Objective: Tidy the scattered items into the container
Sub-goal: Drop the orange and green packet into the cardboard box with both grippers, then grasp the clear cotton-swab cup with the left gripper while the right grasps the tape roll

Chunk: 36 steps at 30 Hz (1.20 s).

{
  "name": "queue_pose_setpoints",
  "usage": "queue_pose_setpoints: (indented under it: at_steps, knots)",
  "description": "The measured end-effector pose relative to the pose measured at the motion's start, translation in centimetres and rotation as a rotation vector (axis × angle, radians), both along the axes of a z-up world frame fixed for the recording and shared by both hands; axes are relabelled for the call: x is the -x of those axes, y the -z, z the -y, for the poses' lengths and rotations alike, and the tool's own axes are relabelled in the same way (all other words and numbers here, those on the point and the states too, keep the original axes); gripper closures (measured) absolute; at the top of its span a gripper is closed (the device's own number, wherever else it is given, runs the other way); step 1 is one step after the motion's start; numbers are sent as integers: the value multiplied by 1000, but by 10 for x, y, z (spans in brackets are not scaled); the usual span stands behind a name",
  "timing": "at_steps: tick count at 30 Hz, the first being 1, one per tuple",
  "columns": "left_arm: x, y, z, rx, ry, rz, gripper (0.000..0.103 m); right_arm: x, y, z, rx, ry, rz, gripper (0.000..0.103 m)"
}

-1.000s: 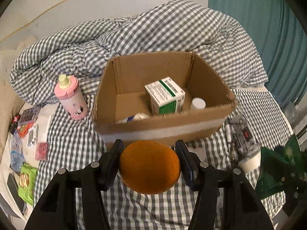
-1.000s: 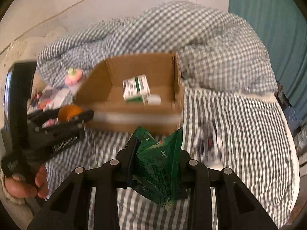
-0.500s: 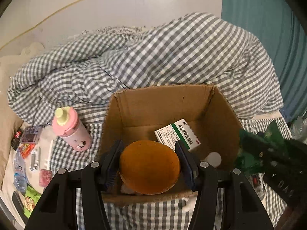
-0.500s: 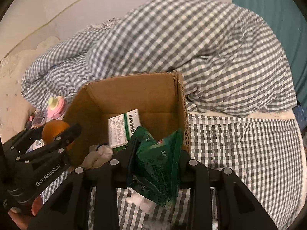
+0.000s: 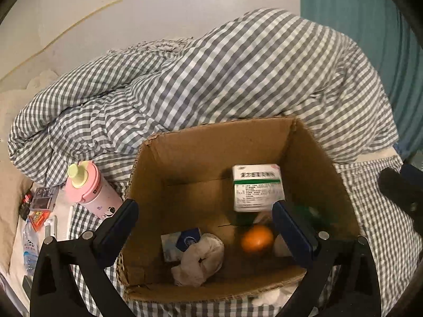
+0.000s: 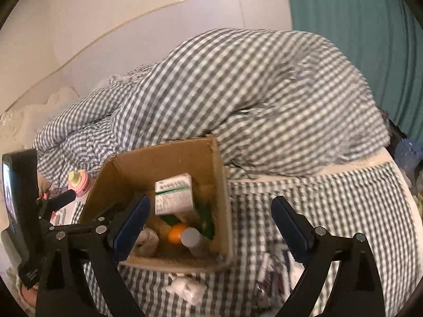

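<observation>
An open cardboard box [image 5: 216,148] stands on the checked bed. An orange [image 5: 257,238], a green-and-white medicine carton [image 5: 257,187], a green packet [image 5: 314,216], a crumpled white cloth [image 5: 201,256] and a blue-white pack [image 5: 182,241] lie inside it. My left gripper [image 5: 205,227] is open and empty above the box. My right gripper [image 6: 211,224] is open and empty over the box's right wall [image 6: 220,185]. In the right wrist view the orange [image 6: 177,232], the carton [image 6: 173,194] and a white bottle [image 6: 194,240] show in the box.
A pink bottle [image 5: 90,189] stands left of the box, with small packets [image 5: 38,211] further left. White tissue [image 6: 186,289] and a clear wrapped item [image 6: 269,277] lie in front of the box. A heaped checked duvet [image 5: 224,79] fills the back; a teal curtain [image 5: 357,13] is at right.
Both grippers have moved over the box and opened. The orange has left my left gripper and the green packet my right; both now lie in the box.
</observation>
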<state>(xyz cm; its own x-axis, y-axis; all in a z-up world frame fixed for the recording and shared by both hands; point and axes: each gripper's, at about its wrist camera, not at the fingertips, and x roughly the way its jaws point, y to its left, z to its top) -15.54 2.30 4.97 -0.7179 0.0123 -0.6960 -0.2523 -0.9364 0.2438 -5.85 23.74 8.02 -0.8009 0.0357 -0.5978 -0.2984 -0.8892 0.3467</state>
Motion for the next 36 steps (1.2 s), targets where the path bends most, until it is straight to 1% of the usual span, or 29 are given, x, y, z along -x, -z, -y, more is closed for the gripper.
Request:
queue_pose_setpoints:
  at_steps: [5, 10, 17, 21, 24, 27, 30, 33, 36]
  knots:
    - [-31, -12, 3, -16, 27, -4, 0, -42, -8, -6, 22, 32, 13, 10]
    - [-70, -22, 9, -20, 54, 6, 0, -86, -19, -4, 5, 77, 10, 10]
    - [-122, -34, 18, -34, 48, 4, 0, -143, -32, 4, -14, 101, 11, 10]
    - [-152, -33, 23, -46, 36, 11, 0, -180, -31, 11, -40, 116, 20, 10]
    - [-172, -22, 25, -59, 21, 36, 0, -211, -17, 16, -30, 128, 34, 10]
    - [-192, -1, 25, -65, 5, 66, 0, -236, 0, 19, -22, 133, 60, 10]
    - [-204, 27, 22, -74, -12, 117, 0, -255, 22, 21, -11, 139, 100, 10]
    - [-212, 56, 18, -60, -26, 162, 0, -265, 41, 18, 5, 149, 133, 10]
    - [-214, 82, 13, -73, -28, 219, 0, -265, 57, 13, 37, 150, 143, 10]
